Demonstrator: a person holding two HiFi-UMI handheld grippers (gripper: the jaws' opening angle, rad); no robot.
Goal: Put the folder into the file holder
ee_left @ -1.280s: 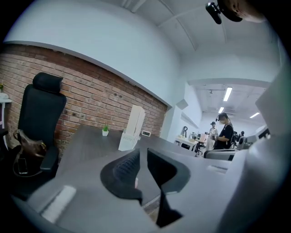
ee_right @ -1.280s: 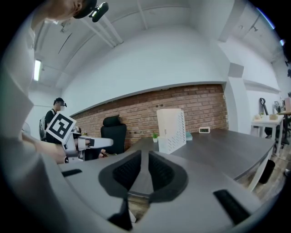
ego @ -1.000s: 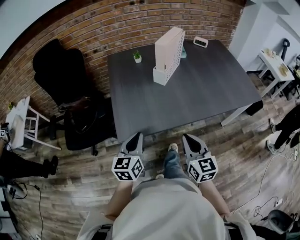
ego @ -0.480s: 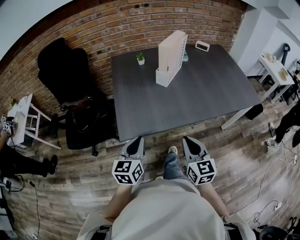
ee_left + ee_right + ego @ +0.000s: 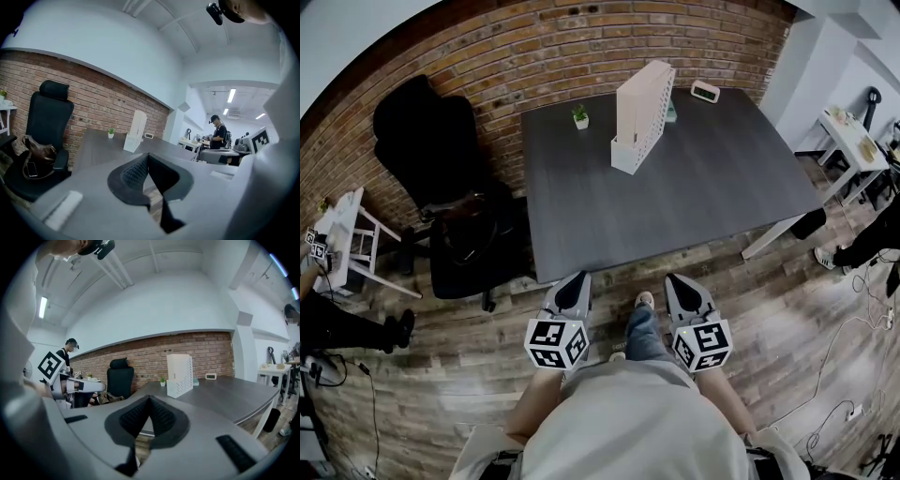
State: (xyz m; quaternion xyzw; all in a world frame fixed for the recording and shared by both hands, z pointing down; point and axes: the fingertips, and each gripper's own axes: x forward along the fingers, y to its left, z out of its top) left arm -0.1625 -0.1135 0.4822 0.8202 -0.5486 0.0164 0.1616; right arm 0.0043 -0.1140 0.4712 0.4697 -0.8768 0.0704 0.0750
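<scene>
Almost nothing changed: our left gripper (image 5: pixel 572 286) and right gripper (image 5: pixel 682 287) stay closed and empty before the worktop (image 5: pixel 703 202). At twelve o'clock the folder (image 5: pixel 639 92) seems to stand already inside the file holder (image 5: pixel 628 152).

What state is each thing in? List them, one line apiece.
left tool: shut, empty, short of the table.
right tool: shut, empty, short of the table.
file holder: upright on the table, untouched.
potted plant: upright on the table, apart from the file holder.
clock: standing near the table's far edge.
office chair: nobody in it, bag on its seat.
</scene>
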